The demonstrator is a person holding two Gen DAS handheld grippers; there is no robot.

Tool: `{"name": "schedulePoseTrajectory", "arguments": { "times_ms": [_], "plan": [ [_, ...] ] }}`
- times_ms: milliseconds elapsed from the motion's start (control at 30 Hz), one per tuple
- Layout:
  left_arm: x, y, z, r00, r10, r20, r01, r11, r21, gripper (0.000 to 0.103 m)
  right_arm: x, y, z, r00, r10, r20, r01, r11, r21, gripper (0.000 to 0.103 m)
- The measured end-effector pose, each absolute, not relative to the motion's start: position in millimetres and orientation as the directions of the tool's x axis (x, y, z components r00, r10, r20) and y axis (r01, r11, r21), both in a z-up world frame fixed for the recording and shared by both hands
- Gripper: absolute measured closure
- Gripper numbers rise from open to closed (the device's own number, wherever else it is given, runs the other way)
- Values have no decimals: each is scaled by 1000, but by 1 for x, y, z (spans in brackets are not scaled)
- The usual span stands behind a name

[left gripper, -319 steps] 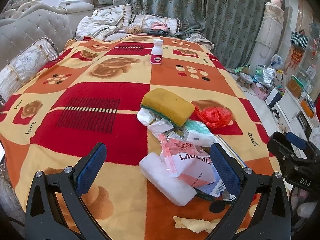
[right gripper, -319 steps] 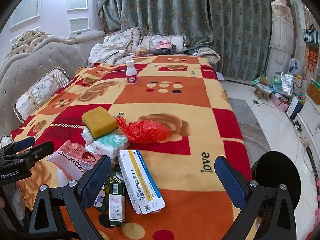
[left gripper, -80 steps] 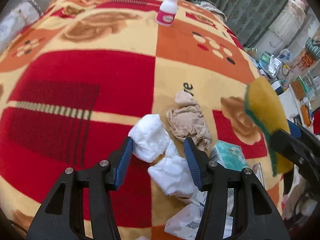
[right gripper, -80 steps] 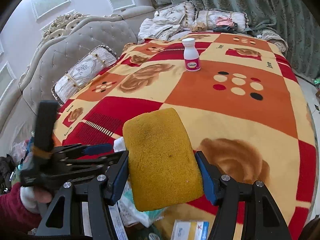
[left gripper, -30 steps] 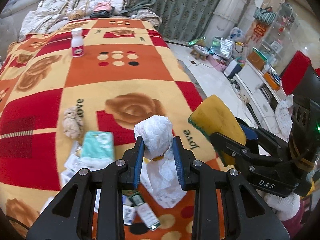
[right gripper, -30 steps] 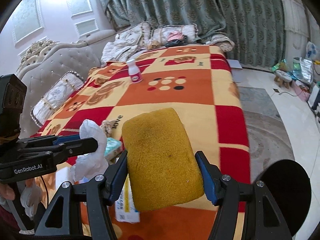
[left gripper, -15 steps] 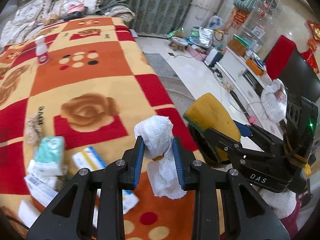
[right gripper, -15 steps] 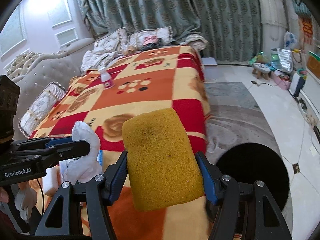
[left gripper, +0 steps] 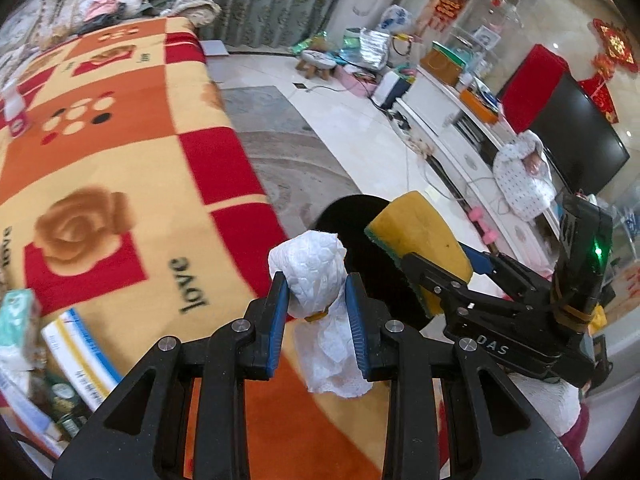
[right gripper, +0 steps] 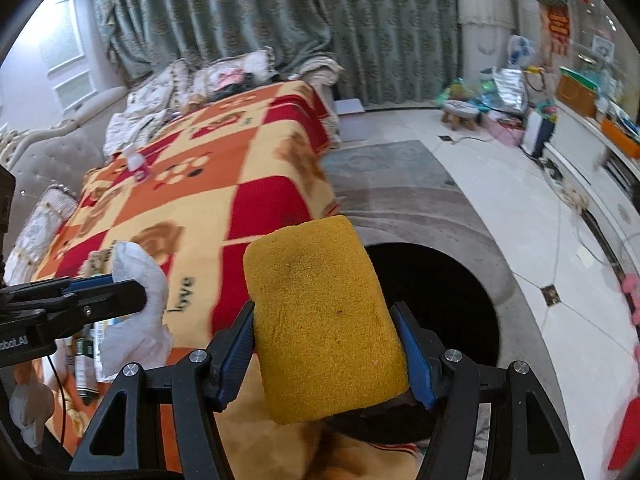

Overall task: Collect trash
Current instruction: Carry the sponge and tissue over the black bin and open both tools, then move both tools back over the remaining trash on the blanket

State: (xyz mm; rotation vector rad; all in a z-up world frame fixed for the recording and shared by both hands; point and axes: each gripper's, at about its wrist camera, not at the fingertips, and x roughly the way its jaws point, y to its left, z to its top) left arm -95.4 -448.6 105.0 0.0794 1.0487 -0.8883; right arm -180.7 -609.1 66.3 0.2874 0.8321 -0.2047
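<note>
Left tool clamps white tissue wad; right tool clamps yellow sponge, black bin just ahead, likely for dropping.

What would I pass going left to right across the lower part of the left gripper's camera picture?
Boxes and packets on the blanket → crumpled white tissue in the left gripper → yellow sponge in the right gripper.

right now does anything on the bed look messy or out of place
Yes: a loose heap of litter sits at the near corner of the patterned blanket, including a white and blue medicine box, a teal tissue pack and small bottles, lying askew against one another. A white bottle stands alone, upright, far up the bed.
</note>
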Motion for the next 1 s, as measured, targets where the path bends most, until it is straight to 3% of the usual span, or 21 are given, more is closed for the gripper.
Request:
{"name": "schedulePoseTrajectory", "arguments": {
  "times_ms": [333, 400, 467, 533, 600, 1000],
  "plan": [
    [-95, -487, 90, 130, -631, -765, 664, 628, -405, 74, -193, -649, 48, 615, -130, -777, 393, 906, 159, 38],
    [-95, -492, 89, 127, -639, -759, 665, 623, -413, 70, -193, -653, 46, 611, -131, -781, 399, 903, 161, 38],
    [-95, -495, 88, 121, -647, -753, 665, 615, -422, 51, -193, -656, 46, 610, -136, -780, 405, 901, 159, 36],
    [-95, -495, 87, 110, -658, -745, 660, 609, -440, 45, -192, -657, 45, 608, -140, -781, 408, 899, 156, 25],
    [-94, -494, 86, 111, -653, -749, 659, 613, -436, 44, -193, -657, 45, 613, -141, -777, 409, 898, 160, 19],
    [-94, -461, 93, 184, -609, -771, 639, 671, -377, 44, -193, -645, 44, 617, -118, -778, 394, 902, 175, 19]
  ]
}}
